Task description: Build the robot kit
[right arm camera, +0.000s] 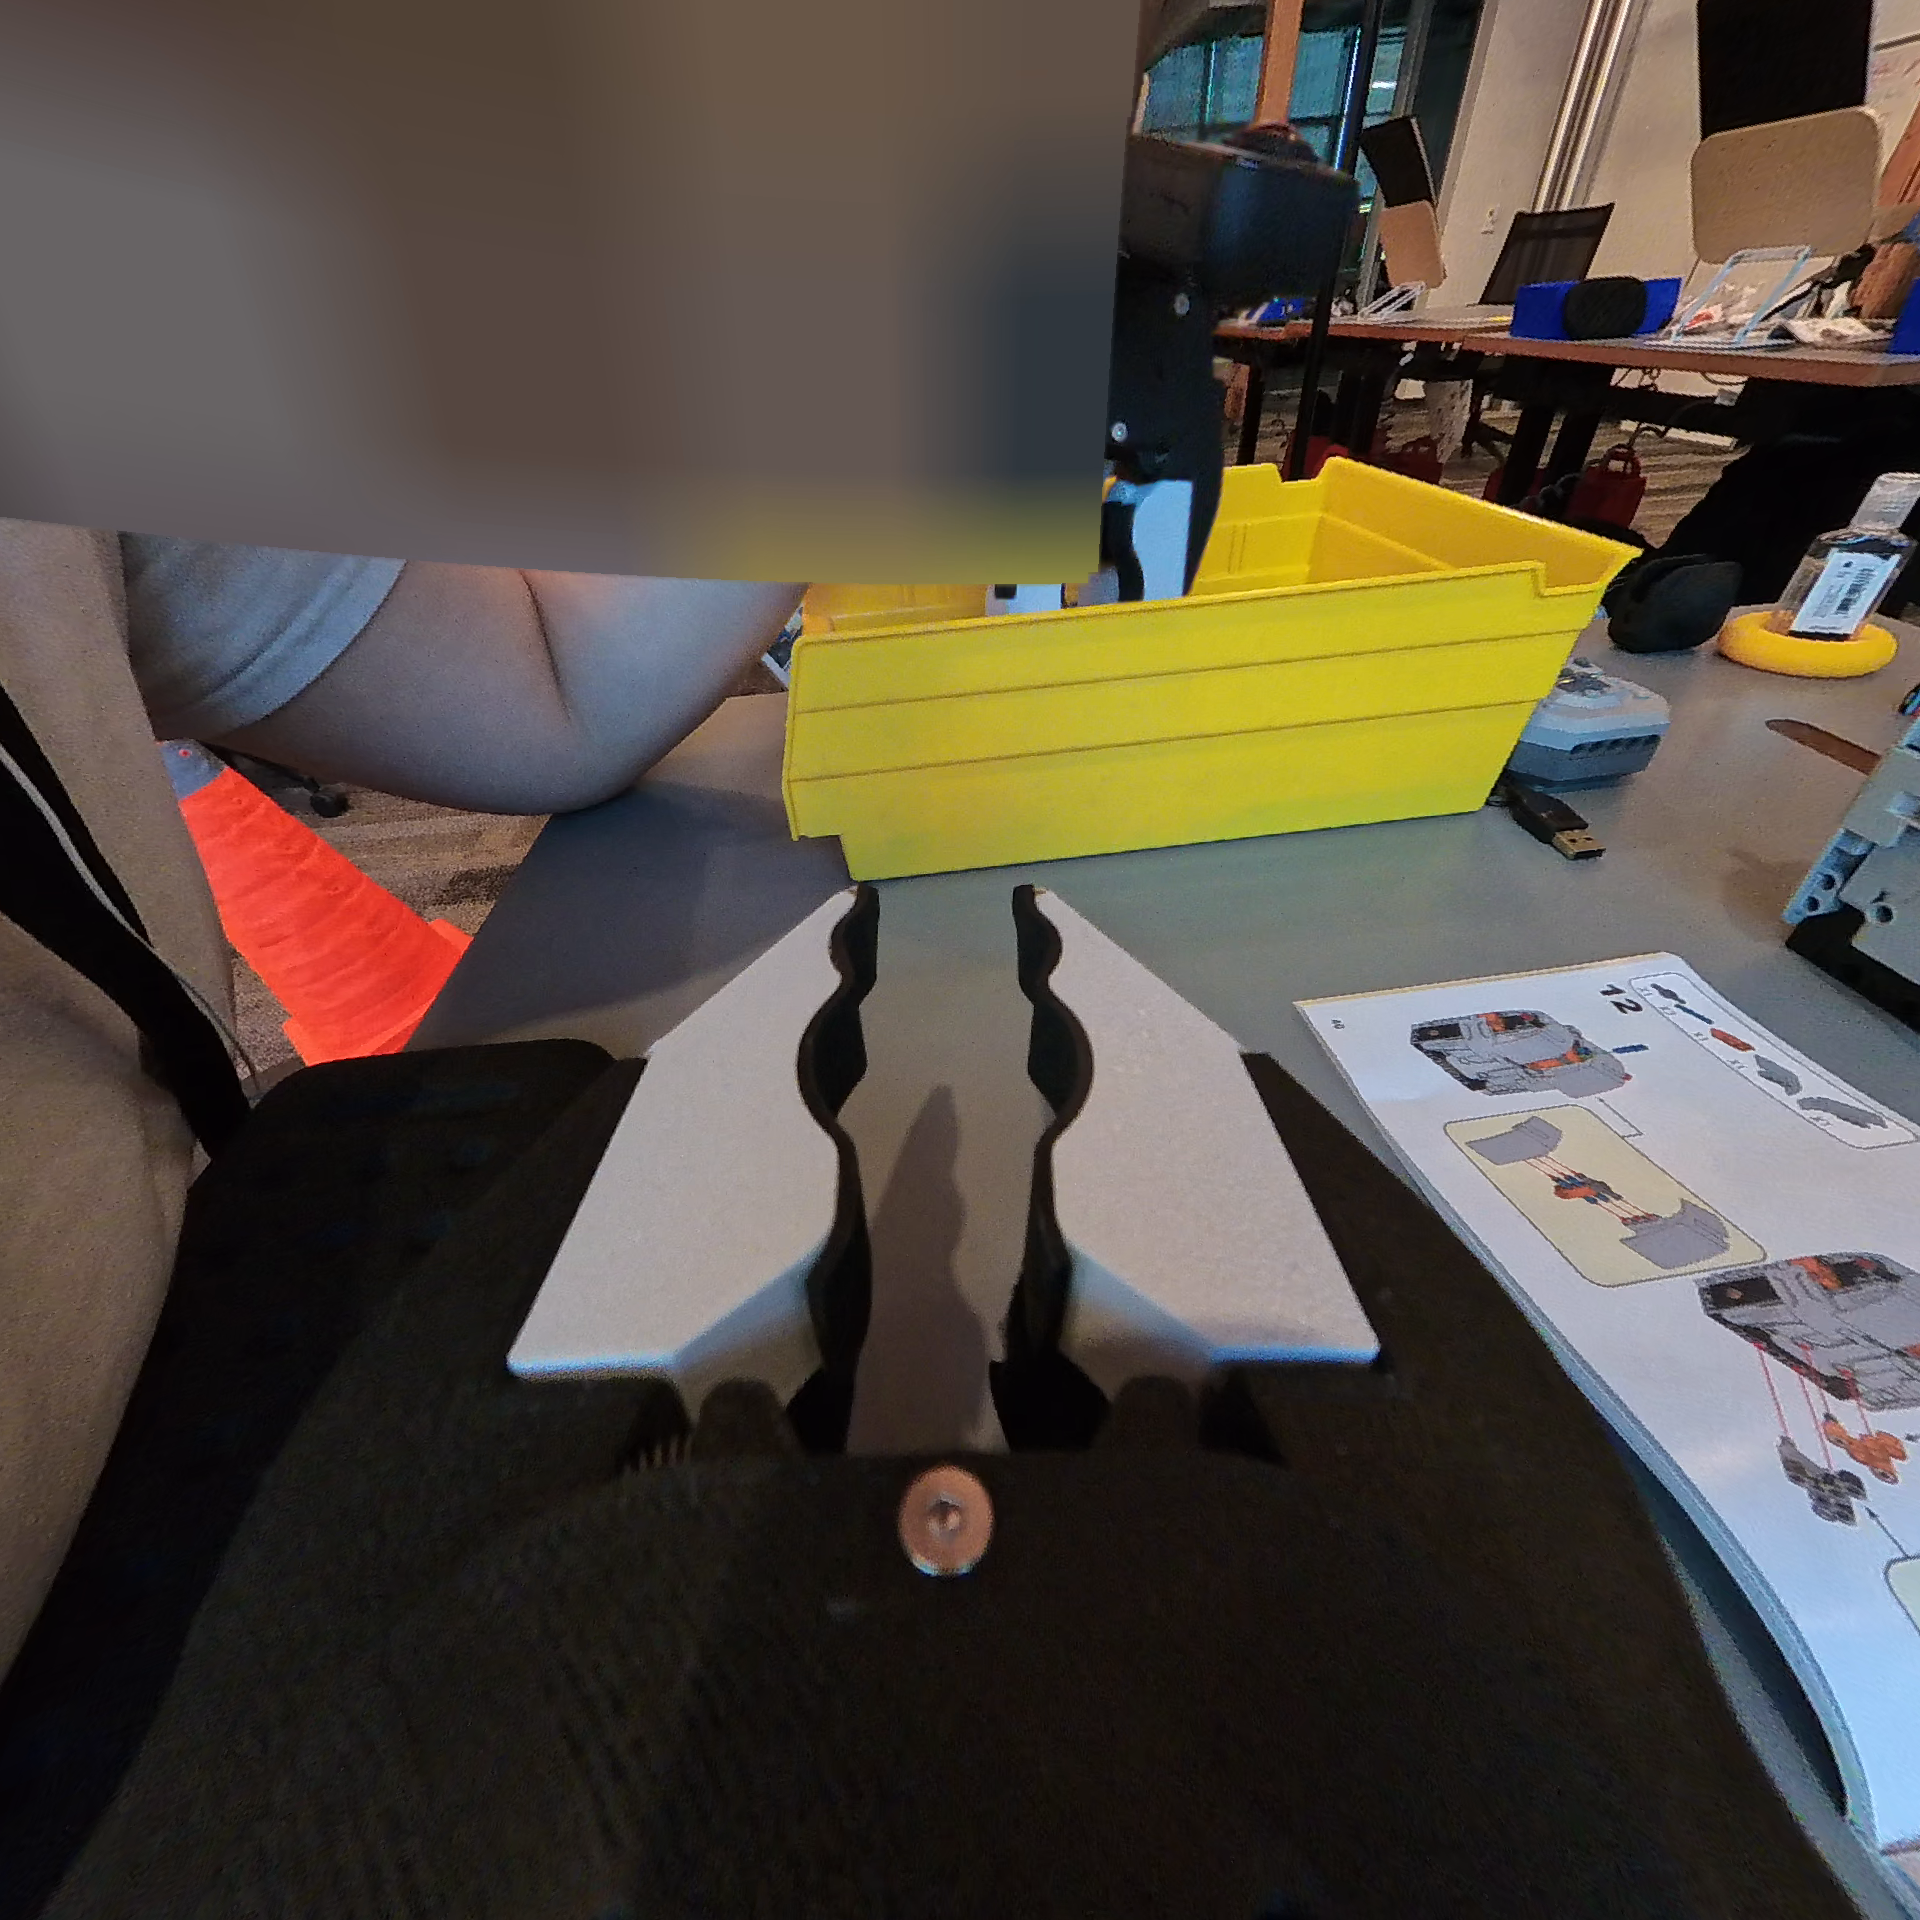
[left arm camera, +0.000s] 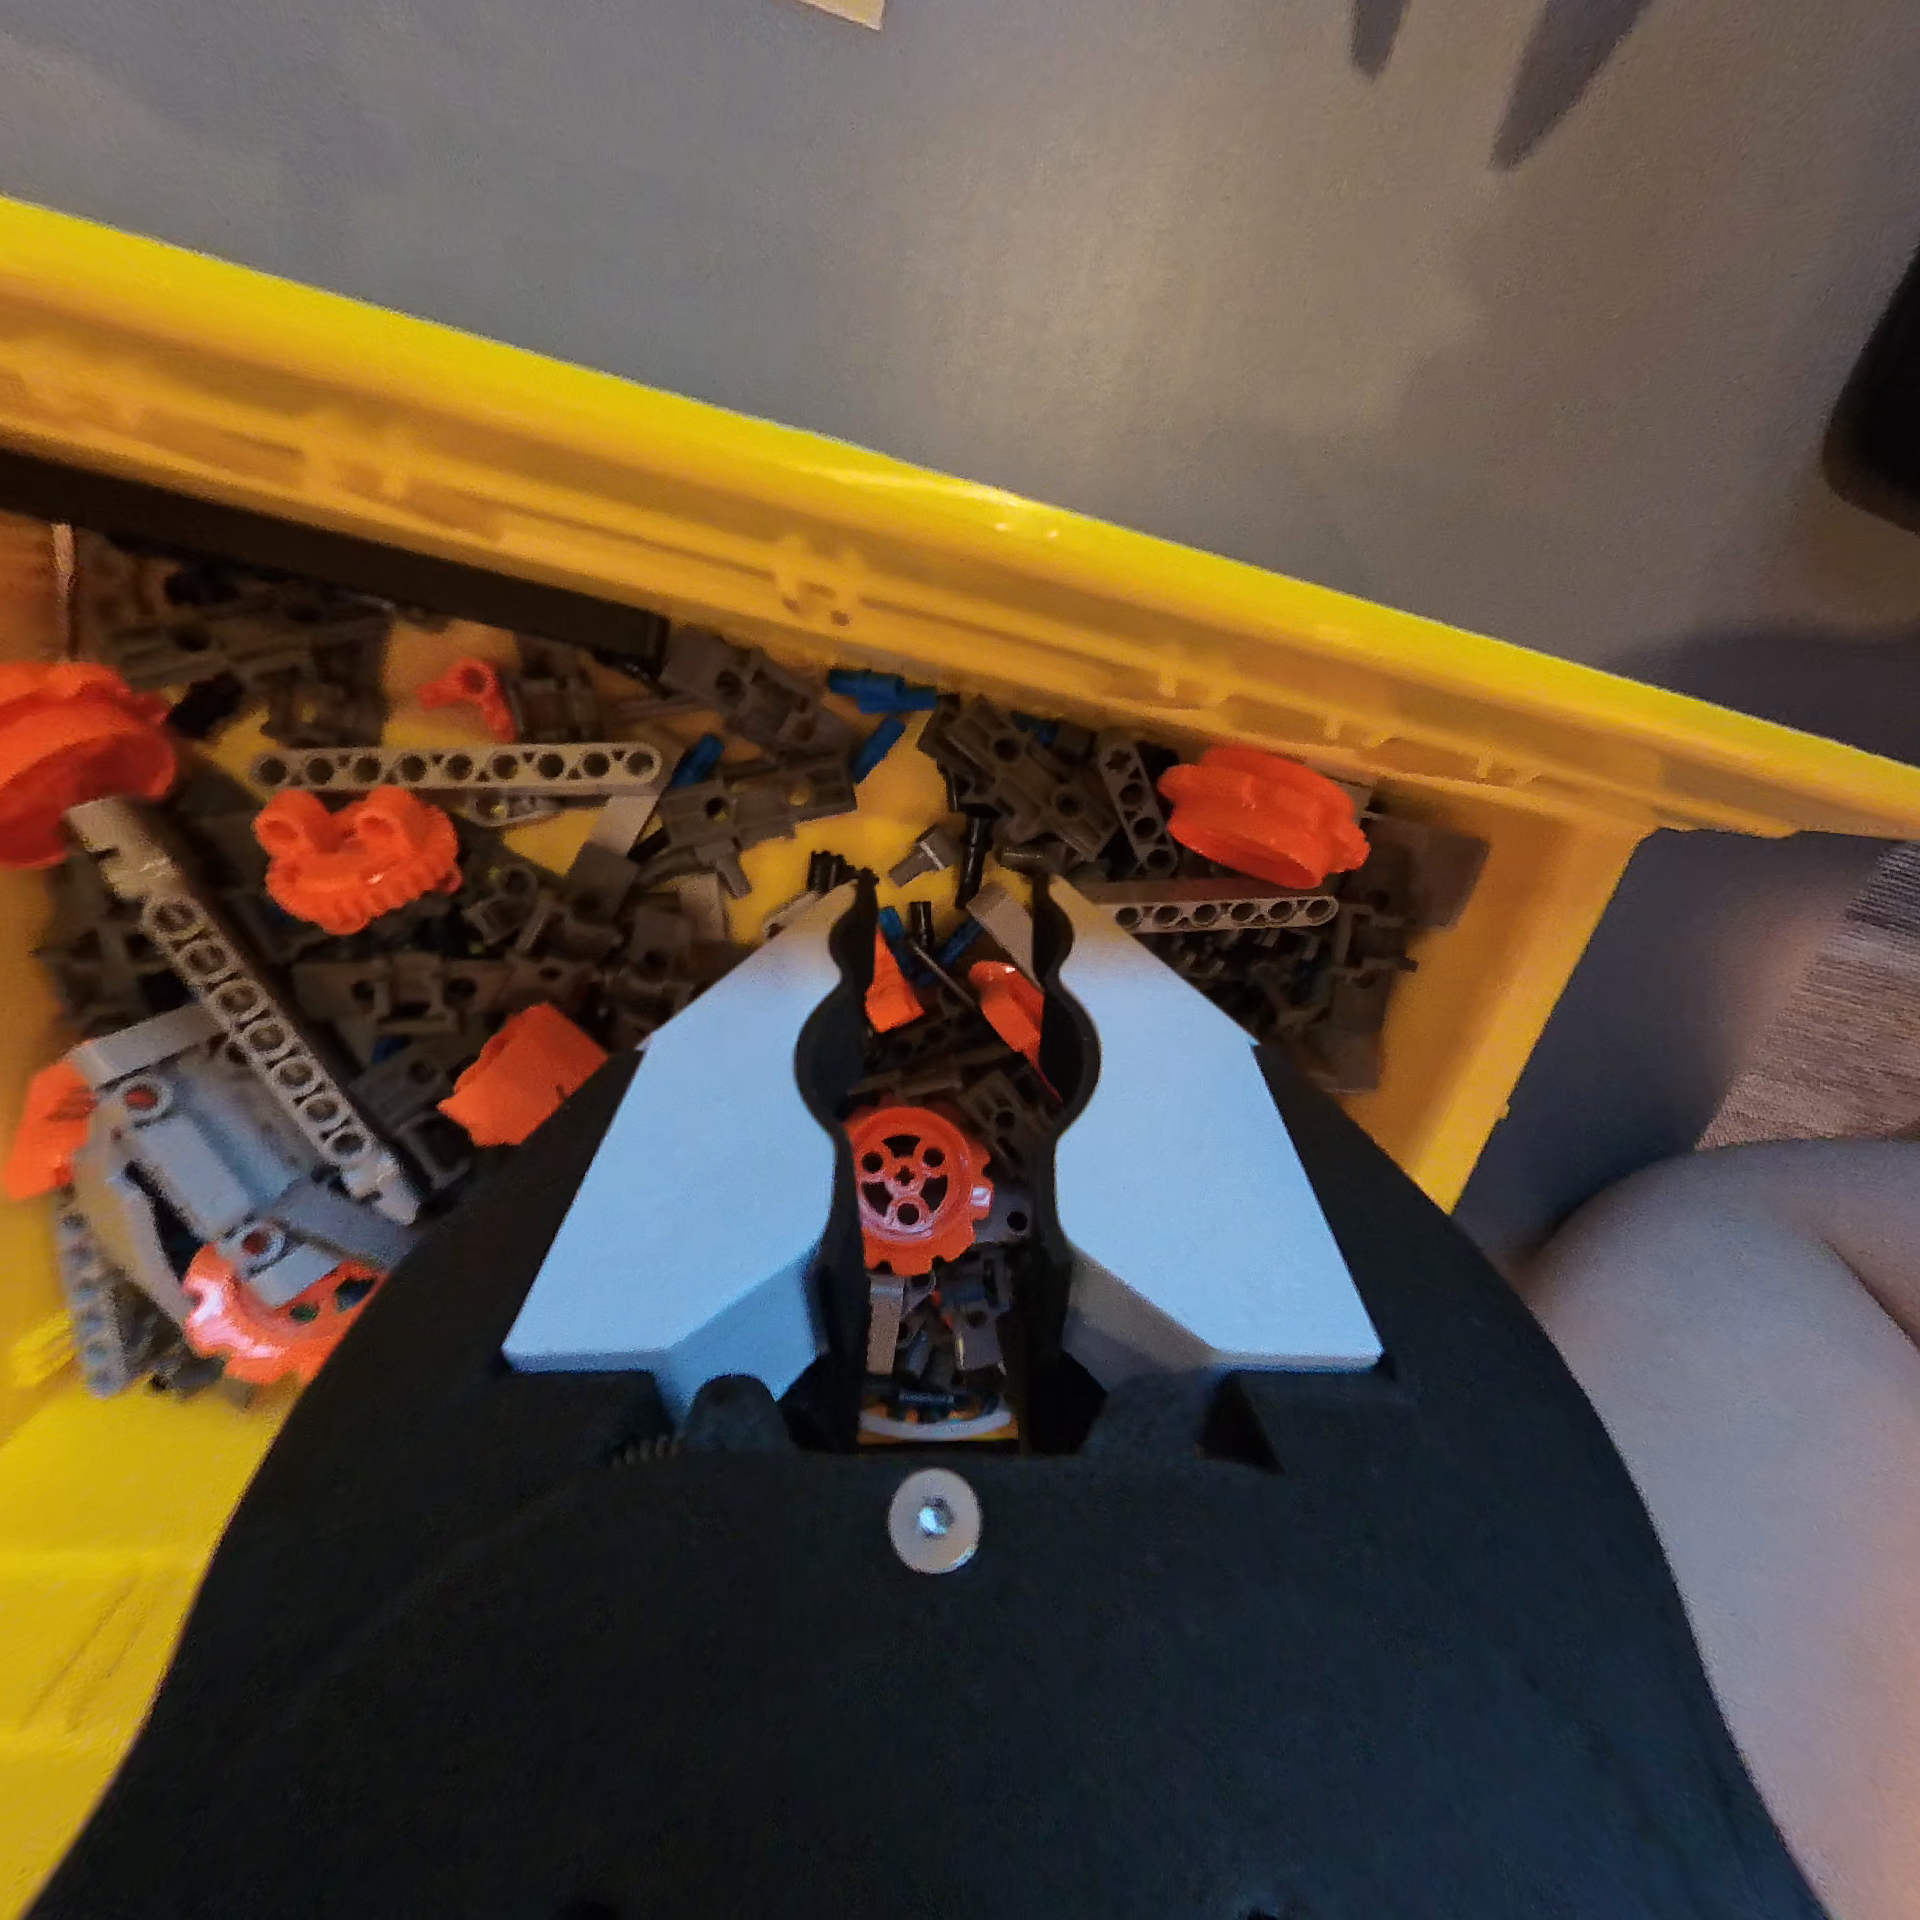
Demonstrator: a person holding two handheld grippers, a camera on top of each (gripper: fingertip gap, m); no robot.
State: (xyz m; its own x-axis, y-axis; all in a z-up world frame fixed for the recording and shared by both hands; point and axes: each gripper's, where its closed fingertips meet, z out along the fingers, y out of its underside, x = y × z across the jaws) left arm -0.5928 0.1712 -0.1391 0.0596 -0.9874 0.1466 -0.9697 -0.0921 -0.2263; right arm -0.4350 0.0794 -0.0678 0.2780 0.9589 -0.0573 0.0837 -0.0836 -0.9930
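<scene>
Tongs over parts bin, tongs over bench

Left tongs [left arm camera: 948, 896]: fingers apart, empty, poised inside yellow bin [left arm camera: 935, 582] above loose grey beams and an orange gear [left arm camera: 912, 1195]. Right tongs [right arm camera: 945, 899]: fingers apart, empty, over grey bench [right arm camera: 1351, 904], near the bin's side wall; instruction booklet [right arm camera: 1662, 1247] beside them.

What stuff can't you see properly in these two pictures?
- Left wrist view: the left hand-held gripper hides the parts under it in the yellow bin; only an orange gear peeks through.
- Right wrist view: the bin's wall hides everything inside.
- Right wrist view: a blurred patch covers the upper left.
- Right wrist view: the instruction booklet and grey brick model are cut off at the right edge.
</scene>
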